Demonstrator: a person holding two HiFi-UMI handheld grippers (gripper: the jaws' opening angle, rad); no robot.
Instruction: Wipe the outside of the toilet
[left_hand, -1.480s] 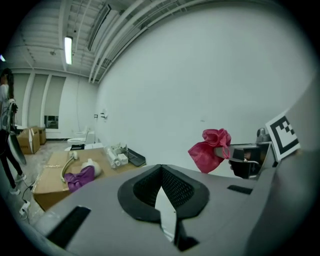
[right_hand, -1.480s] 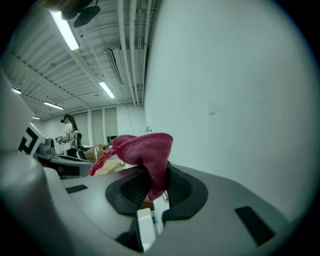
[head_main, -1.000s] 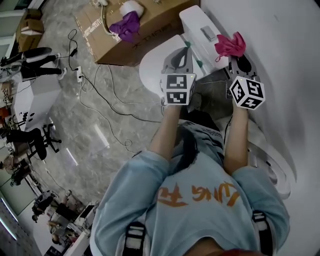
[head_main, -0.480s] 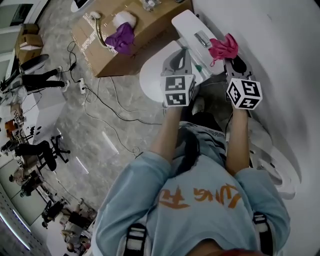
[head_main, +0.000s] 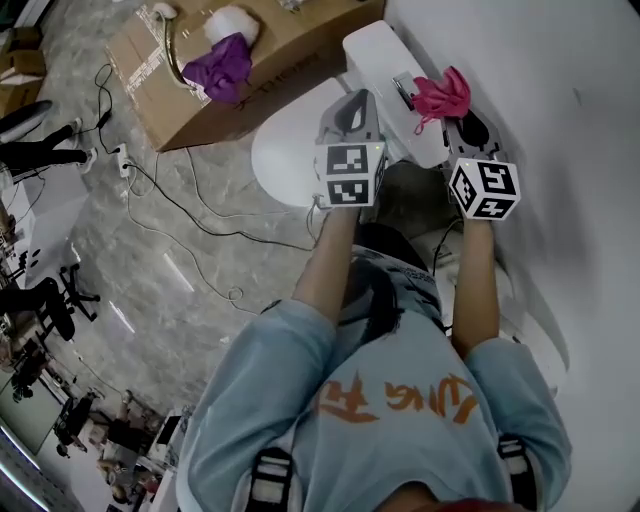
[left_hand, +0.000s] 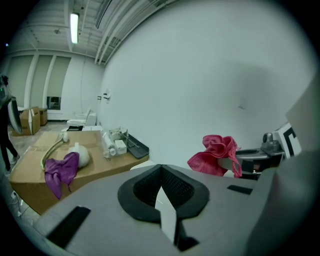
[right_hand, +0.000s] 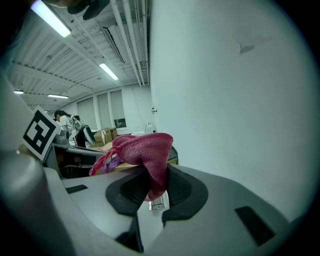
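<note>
Cardboard first, far left: a box (head_main: 290, 40) on the floor (head_main: 200, 260) just beside the toilet (head_main: 300, 125), with a purple cloth (head_main: 226, 62) draped on top and a white round thing (head_main: 230, 22) behind it (too small to name). Untouched, probably spare supplies kept within reach. Lower down, black cables (head_main: 190, 205) trailing across to a power strip (head_main: 122, 155), well apart from the work.

Next, straight ahead, the white bowl with its lid (head_main: 272, 165) down and the tank (head_main: 372, 50) at the back, near the wall (head_main: 560, 120); a grey flush plate (head_main: 403, 88) on the tank top. Over the join of lid and tank, the left gripper (left_hand: 161, 170), jaws pressed together on nothing. Seemingly parked there as a free hand, ready to steady or lift.

Further right, a pink cloth (head_main: 441, 95) bunched at the right edge of the tank, pinched in the right gripper (right_hand: 156, 182), jaws clamped on one fold with the rest flopping forward. Likely a grip chosen to leave loose bulk free for wiping. Touching the tank or just above it: cannot tell.

In the way: a narrow gap between tank and wall on the right, likely tight for a gripper body; the box crowding the bowl's left flank; the flush plate, easy to press by accident during a pass over the top.
</note>
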